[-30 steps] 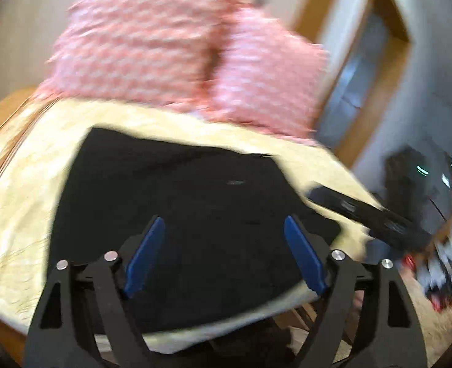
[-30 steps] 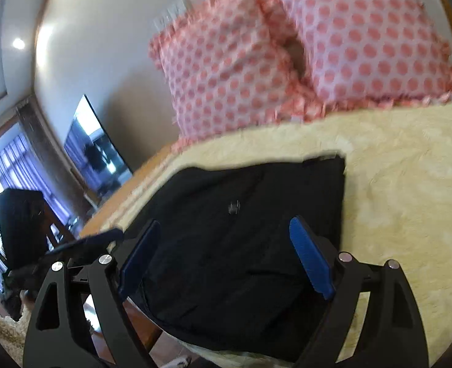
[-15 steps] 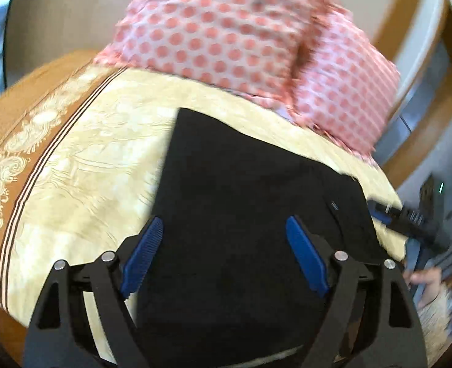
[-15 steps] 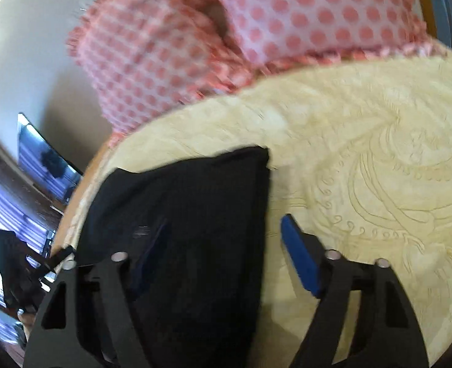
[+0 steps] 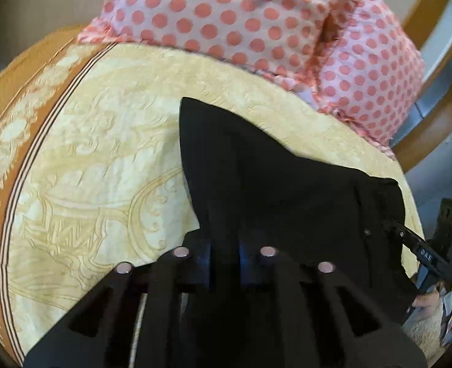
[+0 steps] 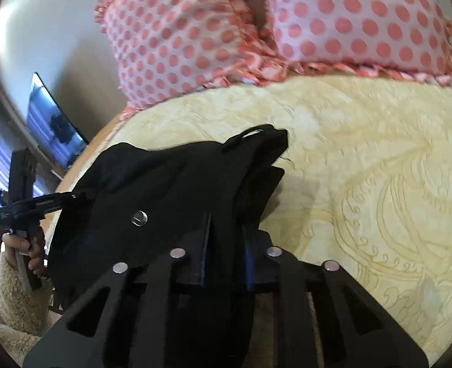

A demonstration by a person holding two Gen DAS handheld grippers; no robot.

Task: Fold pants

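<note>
Black pants lie on a cream patterned bedspread. My left gripper is shut on the near left edge of the pants, with cloth bunched between its blue pads. The right gripper shows at the right edge of this view, at the pants' far side. In the right wrist view the pants lie rumpled, with a silver button showing. My right gripper is shut on the near right edge of the pants. The left gripper shows at the left of this view, its tip on the pants.
Two pink polka-dot pillows stand at the head of the bed. An orange border runs along the bedspread's left side. A screen hangs on the wall. A door frame stands to the right.
Both grippers were open above the flat pants; now both have dropped to the near edge and shut on the cloth. The pants' edges are bunched and slightly lifted.
</note>
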